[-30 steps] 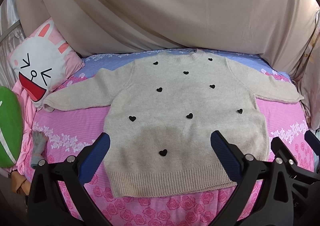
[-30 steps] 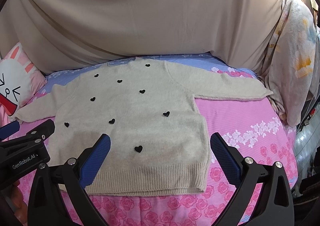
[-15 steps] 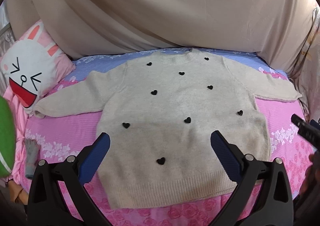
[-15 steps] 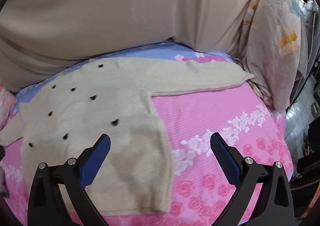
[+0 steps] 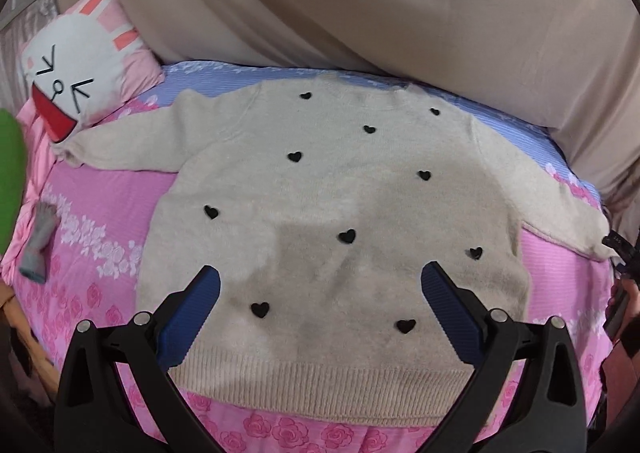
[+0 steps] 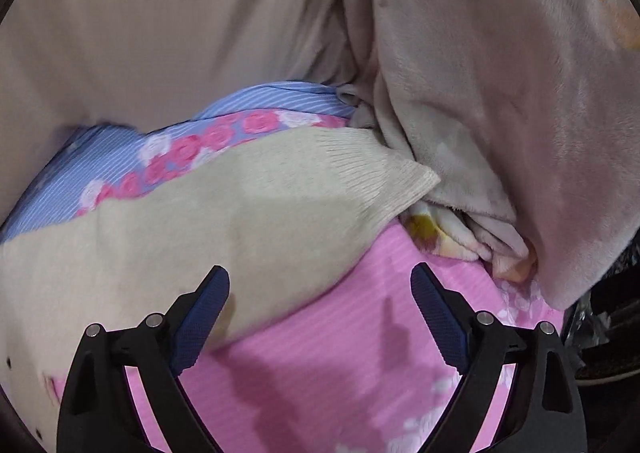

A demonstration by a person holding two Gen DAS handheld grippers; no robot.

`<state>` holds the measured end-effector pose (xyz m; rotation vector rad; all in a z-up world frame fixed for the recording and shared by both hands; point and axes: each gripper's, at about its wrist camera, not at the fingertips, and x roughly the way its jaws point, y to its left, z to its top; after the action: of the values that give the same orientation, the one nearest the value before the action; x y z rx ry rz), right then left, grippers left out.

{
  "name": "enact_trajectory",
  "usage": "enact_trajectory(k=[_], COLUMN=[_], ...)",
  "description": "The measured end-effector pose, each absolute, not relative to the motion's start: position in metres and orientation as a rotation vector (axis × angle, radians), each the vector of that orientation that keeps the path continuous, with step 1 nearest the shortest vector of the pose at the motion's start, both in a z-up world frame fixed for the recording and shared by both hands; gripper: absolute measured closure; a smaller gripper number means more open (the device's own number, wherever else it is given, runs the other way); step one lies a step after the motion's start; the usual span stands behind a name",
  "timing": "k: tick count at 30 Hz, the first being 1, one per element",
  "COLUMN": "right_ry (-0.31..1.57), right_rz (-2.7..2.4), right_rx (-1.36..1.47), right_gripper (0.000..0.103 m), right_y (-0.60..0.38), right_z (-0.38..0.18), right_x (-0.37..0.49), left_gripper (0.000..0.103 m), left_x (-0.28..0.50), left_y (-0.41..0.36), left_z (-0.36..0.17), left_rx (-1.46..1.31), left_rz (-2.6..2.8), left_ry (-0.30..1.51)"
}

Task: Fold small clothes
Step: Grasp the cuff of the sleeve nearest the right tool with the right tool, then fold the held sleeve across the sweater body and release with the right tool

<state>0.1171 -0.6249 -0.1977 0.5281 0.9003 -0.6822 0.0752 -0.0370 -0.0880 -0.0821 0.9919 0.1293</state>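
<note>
Sweater: a beige knit sweater (image 5: 340, 221) with small black hearts lies flat and face up on the bed, both sleeves spread out to the sides, ribbed hem nearest the left tongs.
Left tongs: the left gripper (image 5: 320, 289) hangs over the lower half of the sweater body, pointing steeply down; its blue pads stand wide apart with nothing pinched between them and only knit showing in the gap.
Hearts by left tongs: one heart (image 5: 260, 309) sits just inside the left pad, another (image 5: 405, 325) just inside the right pad.
Right tongs: the right gripper (image 6: 320, 293) hangs over the sweater's right sleeve (image 6: 248, 213) and the sheet beside it; its jaws have just been closing a little but are still wide and grip nothing.
Sleeve by right tongs: the sleeve runs slantwise from behind the left pad up to its ribbed cuff (image 6: 384, 177) ahead and to the right; the gap between the pads shows mostly pink sheet.
Bedsheet: pink with roses, with a blue striped band at the far edge (image 5: 104, 205).
Fleece blanket: a pale bundle (image 6: 500, 101) lies just past the cuff, touching its tip.
Rabbit pillow: ahead and far left of the left tongs (image 5: 80, 65), near the left cuff.
Grey glove: on the sheet left of the left tongs (image 5: 39, 241), apart from the sweater.
Backdrop: a tan cloth (image 5: 360, 5) hangs beyond the collar.
</note>
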Motion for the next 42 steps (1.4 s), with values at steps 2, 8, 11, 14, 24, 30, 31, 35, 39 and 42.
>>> enact_trajectory(k=[2,8,11,14,24,30,31,35,39,42], right_ry=[0.892,0.816,0.764,0.698,0.551,0.642,0.678,0.875,0.976,0.95], right_rz=[-0.686,-0.653,-0.663,-0.611,-0.101,0.167,0.191,0.243,0.182,0.141], right_rx=[0.632,0.747,0.733,0.754,0.585,0.439,0.407,0.267,0.157,0.174], right_gripper=[0.014,0.033,0.091,0.092,0.093,0.093,0.092,0.083,0.08,0.059], right_y=[-0.653,-0.683,-0.683,-0.676,-0.493,-0.316,-0.283,-0.184,-0.145,-0.148], right_z=[-0.214,-0.234,-0.222,-0.198,-0.034,-0.029,-0.041,-0.106,-0.14,-0.133], right_x=[0.122,0.131,0.128,0.122,0.184,0.246,0.252,0.279,0.259,0.219], left_gripper=[0.005,0.005,0.005,0.005,0.005,0.005,0.005,0.005,0.005,0.005], left_x=[0.075,0.083,0.09,0.098,0.112,0.115,0.115,0.117,0.127,0.147], left_y=[-0.034,-0.024,-0.021,-0.017,0.025,0.086,0.099,0.154,0.231,0.293], left_z=[-0.089,-0.094,-0.097,-0.1,-0.09,-0.082,-0.083,-0.089,-0.105,-0.122], left_rx=[-0.078,-0.085,-0.09,-0.111,-0.226,-0.315,-0.331,-0.383,-0.481,-0.553], left_rz=[0.171,0.229,0.22,0.197,0.09,0.097,0.104,0.152,0.243,0.327], left_ry=[0.996,1.028,1.035,1.047,1.022,0.988,0.986,0.99,0.981,0.971])
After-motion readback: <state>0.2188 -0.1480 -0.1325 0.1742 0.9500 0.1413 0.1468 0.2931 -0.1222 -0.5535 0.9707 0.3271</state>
